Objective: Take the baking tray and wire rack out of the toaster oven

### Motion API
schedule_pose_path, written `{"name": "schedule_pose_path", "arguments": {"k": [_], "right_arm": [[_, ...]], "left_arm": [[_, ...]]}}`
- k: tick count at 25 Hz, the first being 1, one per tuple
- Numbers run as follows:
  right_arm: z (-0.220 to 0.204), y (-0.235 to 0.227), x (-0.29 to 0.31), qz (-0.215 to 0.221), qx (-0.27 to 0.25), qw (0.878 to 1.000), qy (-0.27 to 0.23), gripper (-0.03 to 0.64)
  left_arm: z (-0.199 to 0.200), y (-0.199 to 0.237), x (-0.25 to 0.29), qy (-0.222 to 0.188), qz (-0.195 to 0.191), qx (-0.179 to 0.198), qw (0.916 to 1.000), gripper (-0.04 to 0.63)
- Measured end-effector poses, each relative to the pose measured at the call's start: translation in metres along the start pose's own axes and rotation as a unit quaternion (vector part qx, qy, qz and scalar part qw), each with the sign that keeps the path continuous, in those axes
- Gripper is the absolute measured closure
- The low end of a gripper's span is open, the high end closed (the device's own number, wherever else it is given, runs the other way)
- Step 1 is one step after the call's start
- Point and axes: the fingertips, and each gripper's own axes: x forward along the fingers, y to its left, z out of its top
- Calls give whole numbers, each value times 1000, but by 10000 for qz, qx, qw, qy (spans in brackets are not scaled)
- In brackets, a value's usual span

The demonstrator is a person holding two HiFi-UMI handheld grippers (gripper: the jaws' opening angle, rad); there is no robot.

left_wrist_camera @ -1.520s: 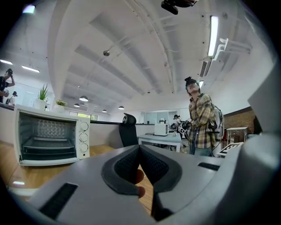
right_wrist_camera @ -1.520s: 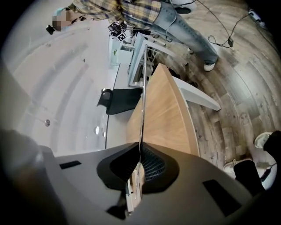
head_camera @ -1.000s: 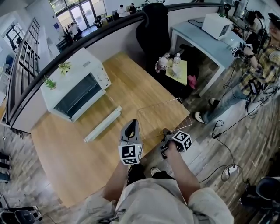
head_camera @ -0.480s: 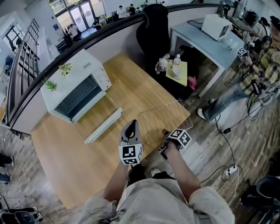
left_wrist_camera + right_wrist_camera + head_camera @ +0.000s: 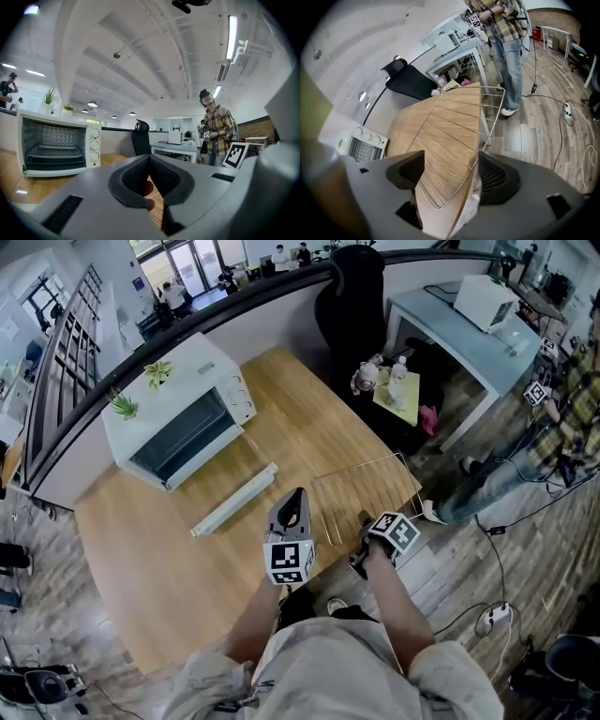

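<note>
The white toaster oven stands at the far left of the wooden table, and it shows again in the left gripper view. The long white baking tray lies on the table in front of it. At the table's right corner the wire rack lies flat, its edge overhanging. My right gripper hovers at the rack's near corner; its jaws have just been opening and now stand open astride the rack's wire without pressing it. My left gripper is shut on nothing, held level over the table's near edge.
A person in a plaid shirt stands on the floor to the right. A black chair, a grey desk and a low yellow stand with bottles sit behind the table. Cables and a power strip lie on the floor.
The right gripper's jaws opened and let go of the wire rack, which went from tilted up to lying flat on the table corner. The right hand rolled. The left gripper stayed put.
</note>
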Motion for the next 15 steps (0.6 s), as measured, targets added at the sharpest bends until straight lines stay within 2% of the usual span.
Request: {"name": "schedule_pose_path", "arguments": {"k": [6, 10, 15], "right_arm": [[3, 18, 1, 307, -34, 9995, 13, 261], [0, 49, 0, 707, -416, 9966, -76, 261], [4, 100, -6, 1267, -939, 9875, -87, 267]], "left_arm": [[4, 12, -4, -44, 182, -35, 9998, 580], [1, 33, -14, -33, 400, -129, 9991, 580], [9, 57, -24, -53, 675, -202, 9975, 581]]}}
